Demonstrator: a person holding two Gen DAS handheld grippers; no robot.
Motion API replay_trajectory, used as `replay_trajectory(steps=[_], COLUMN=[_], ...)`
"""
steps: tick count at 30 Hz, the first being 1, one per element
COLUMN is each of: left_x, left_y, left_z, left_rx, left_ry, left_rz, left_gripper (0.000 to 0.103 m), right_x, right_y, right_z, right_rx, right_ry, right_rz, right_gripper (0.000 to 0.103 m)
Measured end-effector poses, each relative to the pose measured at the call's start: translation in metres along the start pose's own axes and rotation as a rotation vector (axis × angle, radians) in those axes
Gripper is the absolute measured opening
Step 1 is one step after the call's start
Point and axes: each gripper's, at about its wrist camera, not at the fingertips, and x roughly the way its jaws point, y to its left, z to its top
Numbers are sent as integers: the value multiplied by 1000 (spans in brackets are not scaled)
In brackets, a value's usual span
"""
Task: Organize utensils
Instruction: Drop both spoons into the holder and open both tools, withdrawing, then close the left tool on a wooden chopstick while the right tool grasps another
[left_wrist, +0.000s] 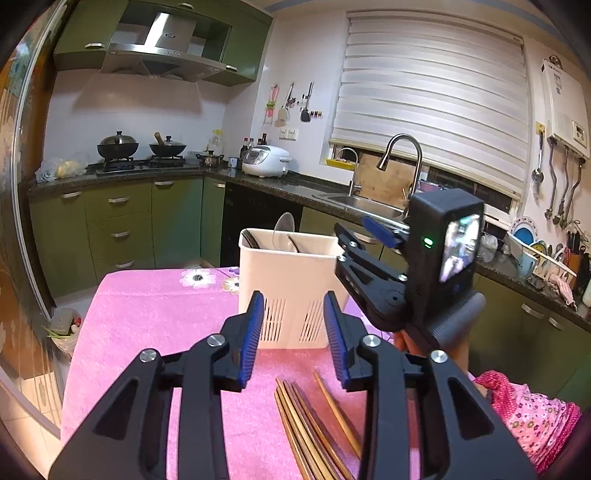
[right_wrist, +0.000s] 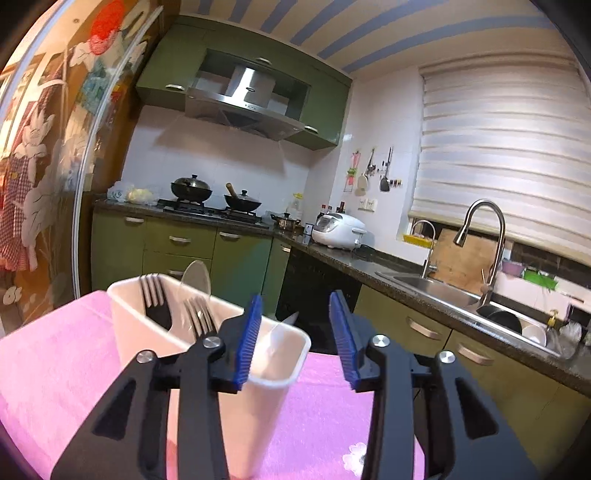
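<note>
While chopsticks (left_wrist: 314, 421) lie below released left claw (left_wrist: 295, 332), right claw (right_wrist: 295, 332) hovers released above holder (right_wrist: 207, 354).

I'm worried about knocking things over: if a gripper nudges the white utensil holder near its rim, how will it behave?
The utensil holder looks like thin plastic, tall and narrow, so probably light and apt to tip. The forks standing high inside raise its weight. The pink cloth under it may grip the base, favouring tipping over sliding.
</note>
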Motion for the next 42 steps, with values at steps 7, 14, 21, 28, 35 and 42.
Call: replay_trajectory(steps=[7,14,21,28,35,42], left_x=[13,57,66,77,74,78], left_y=[1,15,2,-1,-1,-7], left_z=[-15,-62,-91,-100,-100,-102], left_rx=[-7,-85,-4,21,4,17], left_ry=[153,437,469,491,489,504], left_rz=[31,89,174,227,195,178], left_gripper=[46,62,58,46,44,44], right_x=[-65,-140,-179,-188,-179,-168], right_y=[-26,-55,-89,-100,-97,-92], right_z=[0,-31,-64,-55,-45,-43], right_rx=[109,167,271,303,318,319], right_ry=[34,185,241,230,249,265], right_rz=[78,158,146,166,184,203], right_gripper=[45,55,56,58,59,59])
